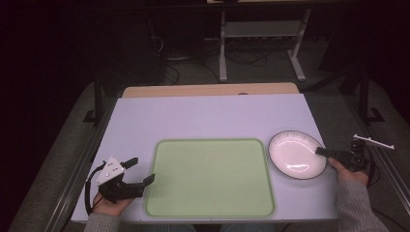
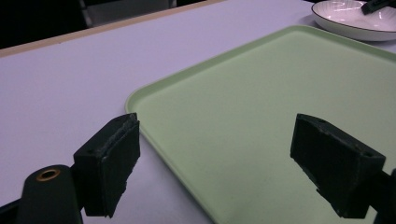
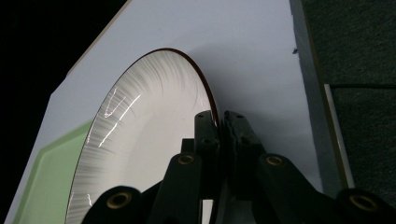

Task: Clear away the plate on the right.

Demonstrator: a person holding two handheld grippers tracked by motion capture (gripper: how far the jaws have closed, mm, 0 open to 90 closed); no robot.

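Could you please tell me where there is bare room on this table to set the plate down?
The green tray is bare across its whole inside. The table beyond it is bare too. Only the right edge is crowded, where the right gripper clamps the plate rim.

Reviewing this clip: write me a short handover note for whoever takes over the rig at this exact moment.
Right gripper: shut on the near right rim of the white plate, one jaw inside the rim and one outside, as the right gripper view shows.
Left gripper: open, holding nothing, its jaws straddling the left edge of the green tray.
Plate sits on the table, just right of the tray; tray bare.
Done: plate gripped.
Left, probably: lift the plate and set it on the tray, perhaps steadying the tray with the left.
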